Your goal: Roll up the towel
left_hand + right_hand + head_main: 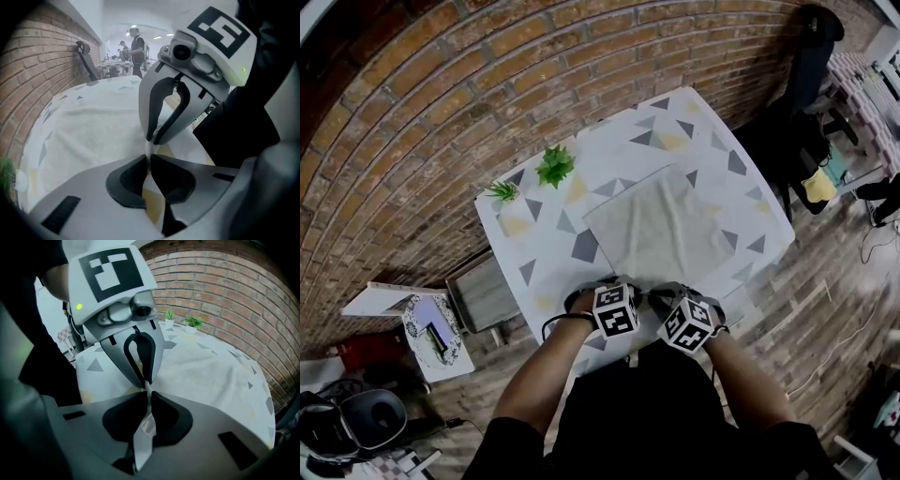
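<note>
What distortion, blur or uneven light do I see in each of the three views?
Head view: strong fisheye bends the brick wall into arcs; the towel is evenly lit. Left gripper view: the bright far room is washed out, corners dark. Right gripper view: dark vignetted corners, close foreground soft.

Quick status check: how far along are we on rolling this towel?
Done: only the setup. The towel lies spread flat on the table, with no roll formed. In hand: the left gripper and right gripper are each shut on its near edge, side by side. Left: the whole roll, probably winding that edge toward the far side.
</note>
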Available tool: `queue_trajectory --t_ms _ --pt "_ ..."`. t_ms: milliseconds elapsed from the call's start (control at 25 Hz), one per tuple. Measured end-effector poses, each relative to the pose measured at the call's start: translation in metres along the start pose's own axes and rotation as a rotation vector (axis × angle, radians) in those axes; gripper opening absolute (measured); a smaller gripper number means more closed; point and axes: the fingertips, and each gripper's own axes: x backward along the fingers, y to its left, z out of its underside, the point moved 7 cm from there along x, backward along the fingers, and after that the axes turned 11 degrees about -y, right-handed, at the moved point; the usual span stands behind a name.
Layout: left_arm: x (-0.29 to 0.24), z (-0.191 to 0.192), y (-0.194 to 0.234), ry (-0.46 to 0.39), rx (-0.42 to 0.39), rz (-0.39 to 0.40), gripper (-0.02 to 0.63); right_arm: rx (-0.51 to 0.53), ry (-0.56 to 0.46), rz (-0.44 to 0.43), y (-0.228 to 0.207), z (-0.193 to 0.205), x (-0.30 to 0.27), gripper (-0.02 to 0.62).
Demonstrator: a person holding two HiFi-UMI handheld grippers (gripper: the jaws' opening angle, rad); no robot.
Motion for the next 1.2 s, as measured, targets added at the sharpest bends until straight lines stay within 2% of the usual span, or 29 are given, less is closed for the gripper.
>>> queue_trajectory --t_ms 200,320,400,560,720,840,960,1080,1200 --pt "0.008 -0.004 -0.003 0.019 -0.174 -0.111 0.043 -0.063 0.026 0.029 -0.015 0.004 -0.004 0.044" --pt "0.01 -0.01 -0.008 0.017 -0.258 -0.126 0.043 -0.087 0.038 0.023 -0.021 0.005 -0.005 0.046" --pt "0.006 -0.013 -0.009 0.021 -0.284 -0.124 0.043 -0.096 0.04 0.018 -0.024 0.005 -0.006 0.046" --pt "-0.002 -0.011 -0.002 0.041 -0.286 -0.136 0.043 -0.102 0.036 0.026 -0.026 0.005 -0.004 0.051" --pt "-0.006 -0.006 0.007 0.035 -0.211 -0.134 0.041 -0.077 0.01 0.064 -0.026 0.0 0.008 0.066" --pt "-0.007 -0.004 0.013 0.025 -0.154 -0.123 0.041 -0.062 -0.012 0.042 -0.017 -0.003 0.012 0.074" --pt "-0.005 -0.004 0.017 0.026 -0.133 -0.129 0.041 -0.011 0.029 0.022 -0.006 -0.001 0.004 0.104" --pt "0.001 -0.007 0.015 0.005 -0.17 -0.15 0.043 0.02 0.08 0.048 -0.006 0.005 -0.006 0.111" --pt "0.013 -0.012 0.009 -0.038 -0.267 -0.15 0.046 0.01 0.083 0.064 -0.011 0.006 -0.008 0.077"
